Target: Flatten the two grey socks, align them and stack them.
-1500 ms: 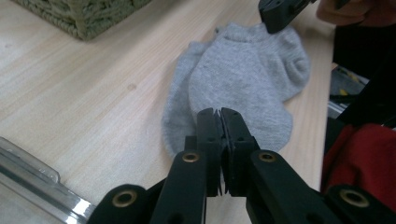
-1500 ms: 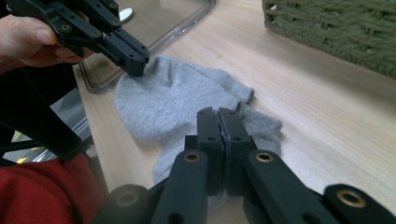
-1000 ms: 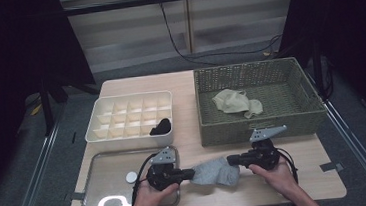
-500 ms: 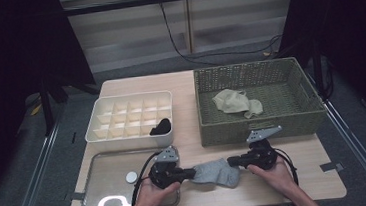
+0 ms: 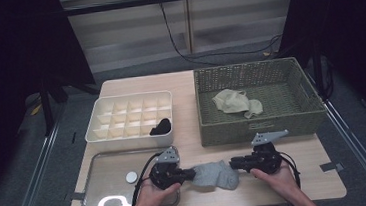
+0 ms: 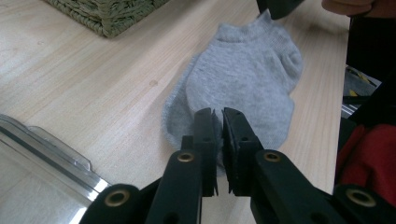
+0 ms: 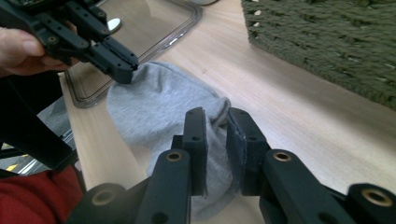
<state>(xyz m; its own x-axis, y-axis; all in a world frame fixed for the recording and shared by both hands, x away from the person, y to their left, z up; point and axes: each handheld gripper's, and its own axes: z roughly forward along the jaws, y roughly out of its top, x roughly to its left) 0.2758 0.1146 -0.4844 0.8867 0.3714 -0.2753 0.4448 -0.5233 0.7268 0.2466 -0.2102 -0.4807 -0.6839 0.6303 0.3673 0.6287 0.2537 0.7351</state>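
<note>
A grey ankle sock point(image 5: 212, 174) lies flat on the wooden table near the front edge, between the two grippers. My left gripper point(image 5: 193, 173) comes in from the left. In the left gripper view its jaws point(image 6: 217, 114) stand almost together, pinching the sock's point(image 6: 243, 79) near edge. My right gripper point(image 5: 232, 164) comes in from the right. Its jaws point(image 7: 215, 114) have just been opening, and the sock's point(image 7: 154, 102) bunched end sits loosely in the gap between them. A hand holds each gripper.
A green wicker basket point(image 5: 263, 121) stands at the back right with a beige cloth point(image 5: 236, 101) inside. A white divided box point(image 5: 131, 132) holds a black sock point(image 5: 160, 126). A clear tray point(image 5: 106, 165) lies at the front left.
The right gripper's jaws have parted a little around the sock's end. Both hands and the sock stay where they were.
</note>
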